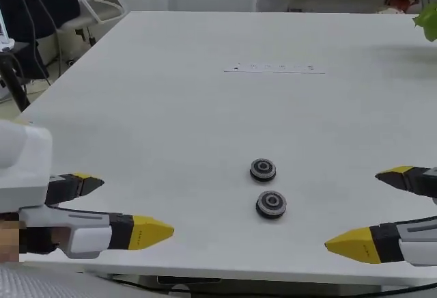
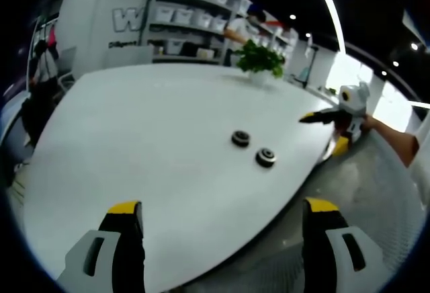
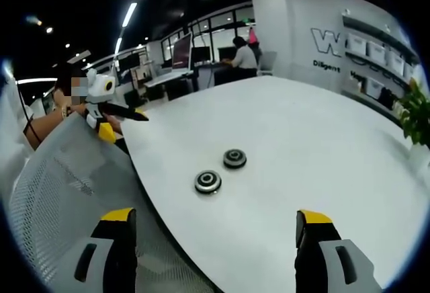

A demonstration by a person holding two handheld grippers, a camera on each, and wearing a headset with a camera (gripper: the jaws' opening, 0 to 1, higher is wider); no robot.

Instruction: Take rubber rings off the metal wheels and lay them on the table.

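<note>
Two small metal wheels with dark rubber rings lie flat on the white table, one just behind the other. Both wheels also show in the left gripper view and in the right gripper view. My left gripper stands open at the table's near left edge, well left of the wheels. At the near right edge my right gripper is open too, its yellow tips wide apart. Nothing is between either pair of jaws.
The table stretches far back, with a faint printed line near its middle. A potted plant sits at the far right corner. An office chair stands at the back left, and shelves line the wall behind.
</note>
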